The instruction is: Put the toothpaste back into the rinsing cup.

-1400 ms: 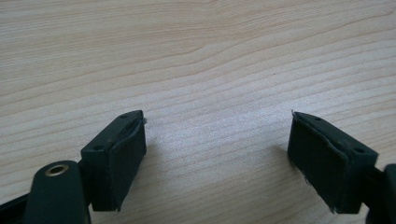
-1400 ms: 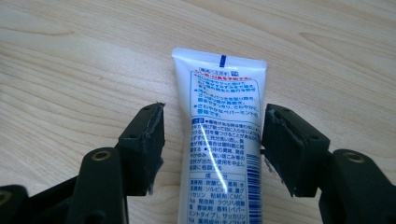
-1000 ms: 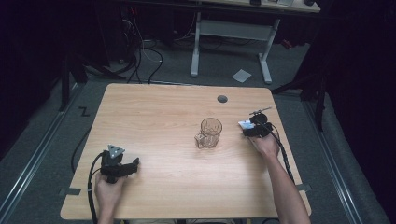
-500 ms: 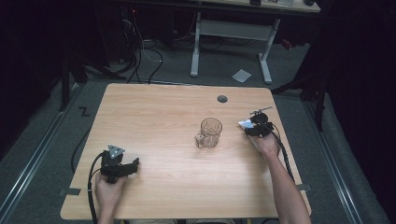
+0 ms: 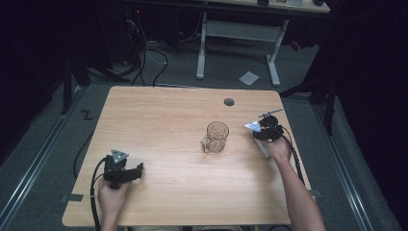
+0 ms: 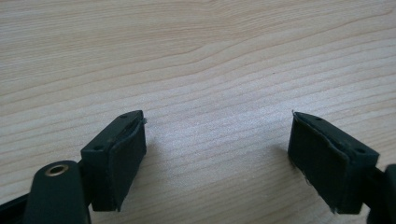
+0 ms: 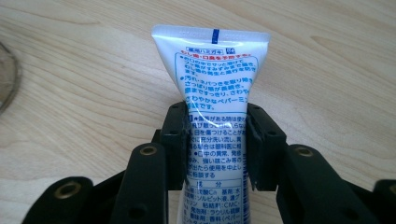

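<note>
A white toothpaste tube (image 7: 215, 70) with blue and red print is clamped between the jaws of my right gripper (image 7: 217, 133), crimped end pointing away. Seen from above, that gripper (image 5: 259, 130) hovers near the table's right edge with the tube (image 5: 251, 127) aimed left. A clear glass mug (image 5: 216, 136) stands upright a short way to its left, and its rim (image 7: 7, 79) shows at the edge of the right gripper view. My left gripper (image 5: 136, 170) rests low at the front left, jaws wide open (image 6: 217, 140) over bare wood.
The wooden table (image 5: 168, 115) has a round cable hole (image 5: 229, 102) near its far edge. Beyond the table are a white desk frame (image 5: 240, 33), cables on the floor and a scrap of paper (image 5: 248, 77).
</note>
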Demonstrator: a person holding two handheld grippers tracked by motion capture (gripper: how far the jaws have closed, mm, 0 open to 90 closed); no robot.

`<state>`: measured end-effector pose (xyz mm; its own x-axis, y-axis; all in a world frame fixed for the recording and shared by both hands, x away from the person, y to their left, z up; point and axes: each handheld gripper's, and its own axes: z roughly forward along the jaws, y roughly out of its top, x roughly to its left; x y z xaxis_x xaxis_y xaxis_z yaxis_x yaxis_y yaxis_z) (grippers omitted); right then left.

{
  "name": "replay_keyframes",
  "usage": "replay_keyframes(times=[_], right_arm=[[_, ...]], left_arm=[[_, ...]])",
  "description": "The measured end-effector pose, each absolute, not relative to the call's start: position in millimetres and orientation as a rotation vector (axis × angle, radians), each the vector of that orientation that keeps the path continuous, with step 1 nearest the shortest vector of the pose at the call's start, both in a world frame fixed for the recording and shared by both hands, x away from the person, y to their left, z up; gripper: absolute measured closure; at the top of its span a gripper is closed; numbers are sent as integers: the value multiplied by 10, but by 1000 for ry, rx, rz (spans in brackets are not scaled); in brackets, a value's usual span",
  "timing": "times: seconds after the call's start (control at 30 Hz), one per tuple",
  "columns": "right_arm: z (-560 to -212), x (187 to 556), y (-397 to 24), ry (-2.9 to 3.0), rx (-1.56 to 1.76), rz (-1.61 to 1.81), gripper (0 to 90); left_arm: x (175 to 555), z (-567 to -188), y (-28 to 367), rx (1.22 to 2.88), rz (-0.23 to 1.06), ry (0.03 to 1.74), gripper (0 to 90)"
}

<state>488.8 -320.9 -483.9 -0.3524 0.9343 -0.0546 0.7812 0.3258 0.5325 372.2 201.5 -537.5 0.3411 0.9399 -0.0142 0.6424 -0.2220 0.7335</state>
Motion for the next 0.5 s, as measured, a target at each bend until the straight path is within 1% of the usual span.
replay_keyframes(times=[0.5], right_arm=[[-4665, 4692, -3163, 2259, 1439, 720, 664]], left_arm=[[3722, -5375, 2015, 1957, 586, 1381, 195]])
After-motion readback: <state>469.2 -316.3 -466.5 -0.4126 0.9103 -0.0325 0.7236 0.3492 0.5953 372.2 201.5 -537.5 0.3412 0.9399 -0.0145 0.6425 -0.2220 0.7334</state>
